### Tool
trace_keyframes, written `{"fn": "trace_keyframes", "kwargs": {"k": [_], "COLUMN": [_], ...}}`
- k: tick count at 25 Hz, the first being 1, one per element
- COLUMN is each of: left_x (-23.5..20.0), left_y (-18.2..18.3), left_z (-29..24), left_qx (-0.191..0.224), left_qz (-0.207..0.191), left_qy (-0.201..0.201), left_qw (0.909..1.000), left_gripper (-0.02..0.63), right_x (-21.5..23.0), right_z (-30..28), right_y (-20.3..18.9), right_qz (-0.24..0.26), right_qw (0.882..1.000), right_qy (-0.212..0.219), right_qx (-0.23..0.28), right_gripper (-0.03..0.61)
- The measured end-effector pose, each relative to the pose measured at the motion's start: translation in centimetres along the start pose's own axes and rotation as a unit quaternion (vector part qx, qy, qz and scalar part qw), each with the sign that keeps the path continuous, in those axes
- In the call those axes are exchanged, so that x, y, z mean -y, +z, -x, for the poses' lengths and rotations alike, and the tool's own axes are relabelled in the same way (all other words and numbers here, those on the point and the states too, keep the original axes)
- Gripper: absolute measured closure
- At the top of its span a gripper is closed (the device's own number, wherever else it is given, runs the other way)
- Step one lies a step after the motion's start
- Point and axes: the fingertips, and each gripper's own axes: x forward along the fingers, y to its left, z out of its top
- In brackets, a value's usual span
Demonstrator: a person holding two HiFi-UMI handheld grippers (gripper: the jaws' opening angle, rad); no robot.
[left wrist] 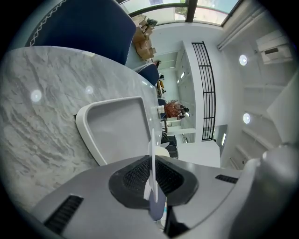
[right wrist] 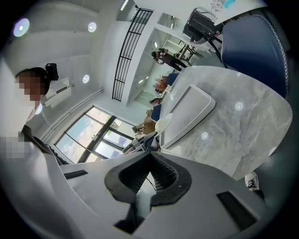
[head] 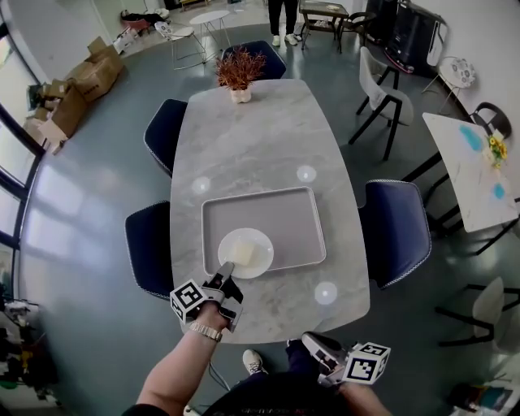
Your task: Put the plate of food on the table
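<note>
A white plate (head: 245,252) with a pale piece of food sits over the near left corner of the grey tray (head: 276,213) on the marble table (head: 252,138). My left gripper (head: 227,270) is shut on the plate's near rim. In the left gripper view that rim shows edge-on as a thin white line (left wrist: 153,154) pinched between the black pads, with the tray (left wrist: 117,126) beyond. My right gripper (head: 315,343) hangs below the table's near edge, away from the plate. Its tips (right wrist: 150,153) meet with nothing between them, and the plate (right wrist: 164,123) and tray (right wrist: 189,109) lie ahead of it.
A potted plant with reddish leaves (head: 239,71) stands at the table's far end. Dark blue chairs (head: 150,244) (head: 396,231) (head: 166,130) flank the table. A second white table (head: 475,162) is at the right, cardboard boxes (head: 81,89) at the left, and a person (head: 284,16) stands far back.
</note>
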Motion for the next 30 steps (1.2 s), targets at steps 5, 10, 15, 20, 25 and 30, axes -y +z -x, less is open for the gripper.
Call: {"fn": "trace_keyframes", "kwargs": {"k": [5, 10, 15, 20, 25, 30], "left_x": [-0.7, -1.6, -1.8, -2.0, -2.0, -2.8], "left_y": [0.5, 1.2, 1.5, 1.2, 1.1, 1.3], "left_z": [-3.0, -5.2, -7.0, -8.3, -9.6, -10.4], "left_qx": [0.004, 0.01, 0.013, 0.016, 0.014, 0.015], "left_qz": [-0.005, -0.015, -0.019, -0.02, -0.034, -0.048], "left_qy": [0.026, 0.051, 0.063, 0.072, 0.079, 0.106], "left_qw": [0.9996, 0.9985, 0.9978, 0.9971, 0.9962, 0.9931], "left_gripper": [0.588, 0.586, 0.586, 0.586, 0.588, 0.595], "right_x": [1.9, 2.8, 3.8, 4.6, 5.1, 5.5], "right_z": [0.8, 1.0, 1.2, 1.9, 2.3, 2.3], "right_y": [1.1, 2.0, 2.7, 3.5, 3.9, 3.8], "right_qz": [-0.022, -0.037, -0.043, -0.048, -0.052, -0.057], "right_qw": [1.0, 0.999, 0.999, 0.999, 0.999, 0.998], "right_qy": [-0.005, -0.005, -0.006, -0.008, -0.01, -0.008], "right_qx": [0.003, 0.001, -0.001, 0.002, 0.002, -0.002], "right_gripper": [0.568, 0.568, 0.568, 0.568, 0.568, 0.568]}}
